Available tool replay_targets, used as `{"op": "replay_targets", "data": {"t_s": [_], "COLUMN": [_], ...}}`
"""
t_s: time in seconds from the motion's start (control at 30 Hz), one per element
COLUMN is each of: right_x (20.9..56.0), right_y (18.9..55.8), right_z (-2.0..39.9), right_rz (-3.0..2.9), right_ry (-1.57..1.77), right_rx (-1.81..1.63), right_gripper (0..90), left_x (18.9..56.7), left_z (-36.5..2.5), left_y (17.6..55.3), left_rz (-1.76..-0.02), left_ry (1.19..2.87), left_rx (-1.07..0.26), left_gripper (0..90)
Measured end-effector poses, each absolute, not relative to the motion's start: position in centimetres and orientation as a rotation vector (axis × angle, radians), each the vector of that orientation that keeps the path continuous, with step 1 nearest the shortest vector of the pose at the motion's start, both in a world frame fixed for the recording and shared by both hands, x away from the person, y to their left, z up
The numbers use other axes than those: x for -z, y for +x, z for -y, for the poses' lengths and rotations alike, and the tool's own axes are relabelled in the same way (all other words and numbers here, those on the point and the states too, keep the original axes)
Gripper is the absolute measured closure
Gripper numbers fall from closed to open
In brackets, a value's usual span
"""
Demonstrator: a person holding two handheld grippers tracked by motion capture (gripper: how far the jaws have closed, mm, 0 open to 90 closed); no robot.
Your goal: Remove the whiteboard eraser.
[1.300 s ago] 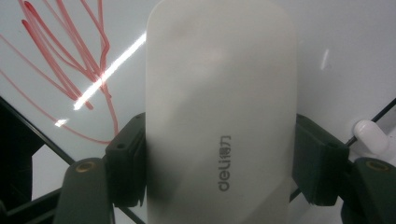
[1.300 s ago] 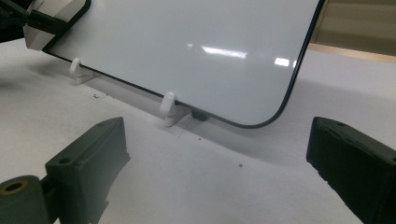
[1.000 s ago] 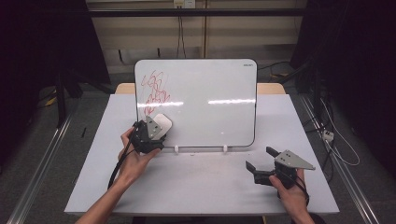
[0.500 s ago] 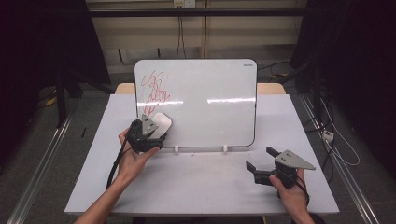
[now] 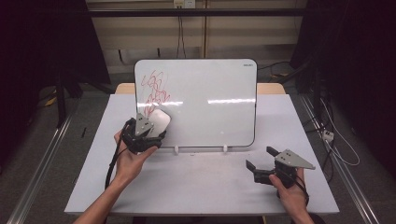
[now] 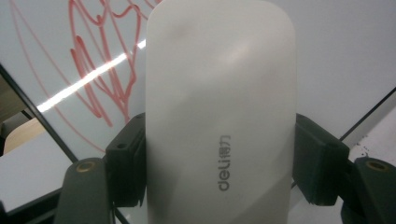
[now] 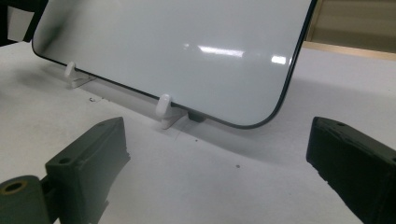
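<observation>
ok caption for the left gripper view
Left gripper clamps a white eraser before red scribbles on the whiteboard.

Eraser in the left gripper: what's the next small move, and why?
Probably sweep the eraser up across the red scribble. The left gripper clamps it at the whiteboard, just below the marks, which remain unwiped.

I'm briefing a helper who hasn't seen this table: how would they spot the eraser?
Find the whiteboard propped upright on the grey table. At its lower left, under the red scribble, the left gripper clamps the eraser. It is a smooth, rounded white block with grey lettering.
</observation>
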State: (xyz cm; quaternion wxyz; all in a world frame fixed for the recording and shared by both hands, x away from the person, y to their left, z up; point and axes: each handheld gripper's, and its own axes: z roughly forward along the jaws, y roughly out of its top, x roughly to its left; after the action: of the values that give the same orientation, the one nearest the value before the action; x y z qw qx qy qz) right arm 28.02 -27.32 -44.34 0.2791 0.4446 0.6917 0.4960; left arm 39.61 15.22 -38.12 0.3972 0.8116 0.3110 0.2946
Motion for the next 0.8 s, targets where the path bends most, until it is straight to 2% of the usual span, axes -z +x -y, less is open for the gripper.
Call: {"op": "replay_targets", "data": {"t_s": [0.17,0.8], "right_x": [44.4,44.3], "right_y": [28.1,27.8], "right_z": [27.2,27.2], "right_rz": [-1.863,-1.872], "right_ry": [1.189,1.179], "right_rx": [-1.331,-1.347], "right_gripper": [5.1,5.0], "left_x": [37.5,35.2], "left_z": [-15.8,-16.9], "left_y": [39.6,39.8], "left_rz": [-0.777,-0.786], "left_ry": [2.029,1.955], "left_rx": [-0.777,-0.756], "left_gripper": [30.8,30.8]}}
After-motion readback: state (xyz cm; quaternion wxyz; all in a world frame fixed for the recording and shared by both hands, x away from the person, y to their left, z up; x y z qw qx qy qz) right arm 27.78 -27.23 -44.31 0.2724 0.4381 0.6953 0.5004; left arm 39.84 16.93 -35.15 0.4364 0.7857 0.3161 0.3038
